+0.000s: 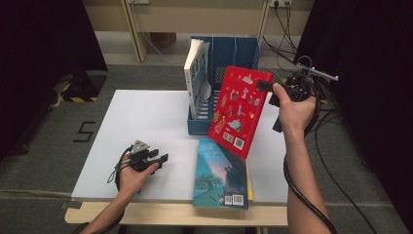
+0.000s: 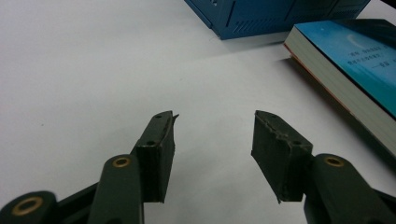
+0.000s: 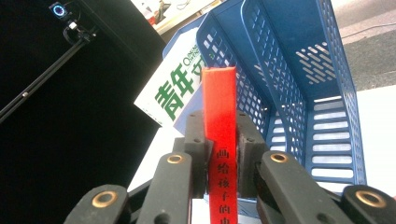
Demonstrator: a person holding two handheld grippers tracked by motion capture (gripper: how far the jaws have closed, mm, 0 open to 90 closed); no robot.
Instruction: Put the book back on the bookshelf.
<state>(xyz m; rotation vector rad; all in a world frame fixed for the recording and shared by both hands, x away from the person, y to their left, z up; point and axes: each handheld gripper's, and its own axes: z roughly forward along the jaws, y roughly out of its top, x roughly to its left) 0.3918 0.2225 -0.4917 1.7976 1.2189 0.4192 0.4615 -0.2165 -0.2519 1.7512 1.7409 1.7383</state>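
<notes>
My right gripper (image 1: 265, 86) is shut on the top corner of a red picture book (image 1: 239, 109), which hangs tilted in the air in front of the blue file rack (image 1: 246, 51). In the right gripper view the book's red spine (image 3: 219, 112) stands clamped between the pads (image 3: 196, 140), with the rack's slots (image 3: 299, 84) behind it. A white-and-green book (image 1: 196, 75) leans in the rack's left slot. A teal-covered book (image 1: 220, 175) lies flat at the table's front edge. My left gripper (image 1: 163, 157) rests low over the white tabletop, open and empty (image 2: 215, 128).
The white table sheet (image 1: 136, 122) has bare room left of the rack. A second thin book with a yellow edge (image 1: 250, 187) lies under the teal one. Cables (image 1: 336, 161) trail off the right side. Dark curtains flank the table.
</notes>
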